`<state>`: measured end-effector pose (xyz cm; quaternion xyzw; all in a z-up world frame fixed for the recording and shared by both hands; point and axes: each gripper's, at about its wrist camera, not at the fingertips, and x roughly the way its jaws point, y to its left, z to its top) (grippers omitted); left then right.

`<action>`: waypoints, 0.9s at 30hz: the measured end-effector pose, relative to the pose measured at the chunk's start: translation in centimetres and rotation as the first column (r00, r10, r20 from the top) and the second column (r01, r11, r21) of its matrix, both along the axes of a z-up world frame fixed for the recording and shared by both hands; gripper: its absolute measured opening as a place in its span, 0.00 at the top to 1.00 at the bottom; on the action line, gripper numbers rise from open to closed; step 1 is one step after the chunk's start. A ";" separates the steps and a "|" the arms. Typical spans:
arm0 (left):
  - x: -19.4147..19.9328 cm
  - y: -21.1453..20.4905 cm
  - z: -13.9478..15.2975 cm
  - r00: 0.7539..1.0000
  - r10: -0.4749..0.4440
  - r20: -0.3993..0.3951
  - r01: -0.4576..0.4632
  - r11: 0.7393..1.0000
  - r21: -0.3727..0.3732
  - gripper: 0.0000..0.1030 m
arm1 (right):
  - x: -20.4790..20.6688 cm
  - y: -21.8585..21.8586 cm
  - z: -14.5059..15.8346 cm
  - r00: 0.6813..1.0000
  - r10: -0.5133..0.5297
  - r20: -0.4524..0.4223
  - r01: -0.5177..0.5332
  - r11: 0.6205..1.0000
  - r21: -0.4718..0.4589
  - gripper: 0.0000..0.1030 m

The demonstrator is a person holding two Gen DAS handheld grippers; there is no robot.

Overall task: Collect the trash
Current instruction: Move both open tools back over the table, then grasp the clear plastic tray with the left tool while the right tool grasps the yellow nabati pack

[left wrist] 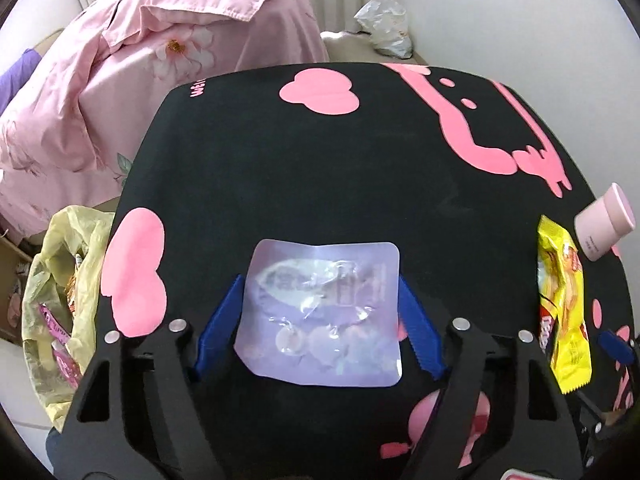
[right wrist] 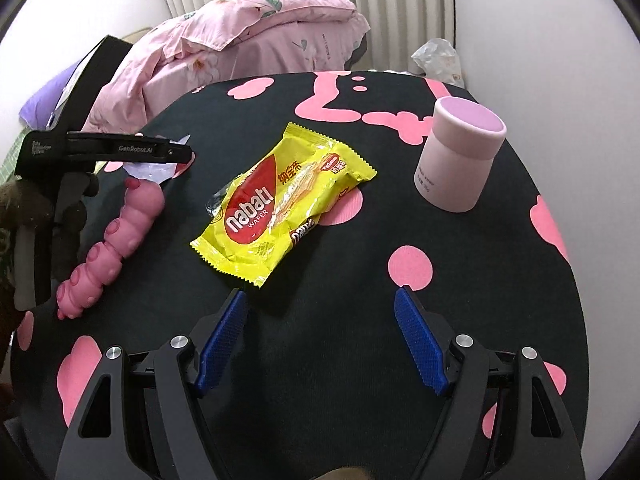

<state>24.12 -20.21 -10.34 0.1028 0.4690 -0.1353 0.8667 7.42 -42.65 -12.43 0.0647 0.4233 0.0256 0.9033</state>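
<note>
A pale purple foil packet (left wrist: 320,312) lies flat on the black, pink-patterned table cover (left wrist: 320,160). My left gripper (left wrist: 320,280) straddles it, one blue pad at each side edge. The packet looks unbuckled, so I read the jaws as open. In the right wrist view this gripper (right wrist: 176,152) shows side on at the left, over the packet (right wrist: 154,170). A yellow Nabati wafer wrapper (right wrist: 280,204) lies crumpled mid-table, also seen at the right in the left wrist view (left wrist: 564,304). My right gripper (right wrist: 320,292) stands open just short of its near corner, with nothing between the fingers.
A yellow plastic bag (left wrist: 60,280) holding wrappers hangs off the table's left edge. A pink tub (right wrist: 460,160) stands at the right, and a pink caterpillar toy (right wrist: 112,248) lies at the left. Pink bedding (left wrist: 160,60) and a white plastic bag (left wrist: 384,28) lie beyond the table.
</note>
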 end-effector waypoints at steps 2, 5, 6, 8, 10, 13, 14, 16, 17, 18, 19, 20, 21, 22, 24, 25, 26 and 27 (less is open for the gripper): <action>-0.3 0.6 0.3 1.000 -0.011 -0.004 0.010 0.999 -0.046 0.36 | -0.1 0.0 0.0 1.000 -0.002 -0.002 0.002 1.000 0.008 0.29; -1.7 1.8 1.1 0.999 -0.036 0.010 0.037 0.992 -0.117 0.48 | -0.1 0.1 0.1 1.000 -0.007 -0.008 0.007 1.000 0.008 0.30; -2.2 2.1 1.4 0.999 -0.041 0.020 0.044 0.991 -0.130 0.56 | -0.1 0.2 0.2 1.000 -0.006 -0.011 0.006 1.000 0.009 0.30; -3.5 3.2 2.2 0.998 -0.054 0.036 0.059 0.985 -0.160 0.69 | 0.0 0.1 0.5 1.000 -0.010 -0.004 0.010 0.998 0.057 0.30; -4.3 4.0 2.5 0.998 -0.055 0.032 0.060 0.982 -0.179 0.71 | 0.5 -0.2 1.2 0.999 -0.037 0.020 0.034 0.992 0.118 0.30; -5.3 5.2 2.5 0.998 -0.051 0.028 0.056 0.977 -0.204 0.72 | 1.9 -0.3 2.5 0.996 -0.076 0.051 0.069 0.988 0.138 0.30; -5.5 5.4 2.4 0.998 -0.053 0.031 0.058 0.976 -0.211 0.72 | 2.6 -0.1 2.6 0.996 -0.074 0.048 0.066 0.988 0.140 0.30; -6.1 5.8 2.5 0.997 -0.063 0.033 0.069 0.973 -0.220 0.72 | 4.8 0.6 2.2 0.997 -0.071 -0.015 0.072 0.990 0.125 0.30; -6.3 5.9 2.5 0.997 -0.073 0.033 0.079 0.971 -0.227 0.72 | 5.6 0.9 1.9 0.997 -0.067 -0.041 0.072 0.989 0.129 0.30; -6.5 6.1 2.5 0.996 -0.083 0.031 0.088 0.968 -0.234 0.72 | 6.4 1.3 1.6 0.997 -0.048 -0.063 0.057 0.988 0.145 0.30; -6.7 6.2 2.5 0.996 -0.088 0.029 0.092 0.967 -0.238 0.72 | 7.1 1.9 1.5 0.997 -0.029 -0.068 0.038 0.989 0.146 0.30; -6.7 6.3 2.5 0.996 -0.090 0.027 0.094 0.966 -0.240 0.72 | 7.5 2.3 1.5 0.998 -0.019 -0.066 0.028 0.991 0.127 0.30; -6.8 6.4 2.5 0.995 -0.092 0.026 0.095 0.966 -0.242 0.70 | 8.0 3.0 1.5 0.998 -0.017 -0.058 0.021 0.997 0.070 0.30; -7.0 6.5 2.5 0.995 -0.095 0.025 0.098 0.965 -0.243 0.68 | 8.2 3.6 1.6 0.999 -0.018 -0.046 0.018 1.000 0.007 0.31; -7.2 6.6 2.4 0.995 -0.096 0.024 0.099 0.965 -0.244 0.64 | 8.2 4.4 1.5 1.000 0.003 -0.025 -0.005 0.999 -0.048 0.39; -7.4 6.7 2.3 0.995 -0.100 0.021 0.102 0.963 -0.248 0.64 | 8.1 4.5 1.5 1.000 0.021 -0.019 -0.022 0.999 -0.049 0.43; -7.5 6.8 2.2 0.995 -0.101 0.020 0.103 0.962 -0.251 0.63 | 7.9 4.5 1.5 0.999 0.035 -0.014 -0.036 0.998 -0.045 0.50; -7.6 6.8 2.2 0.995 -0.100 0.020 0.102 0.962 -0.255 0.62 | 7.6 4.5 1.7 0.999 0.050 -0.006 -0.050 0.998 -0.040 0.52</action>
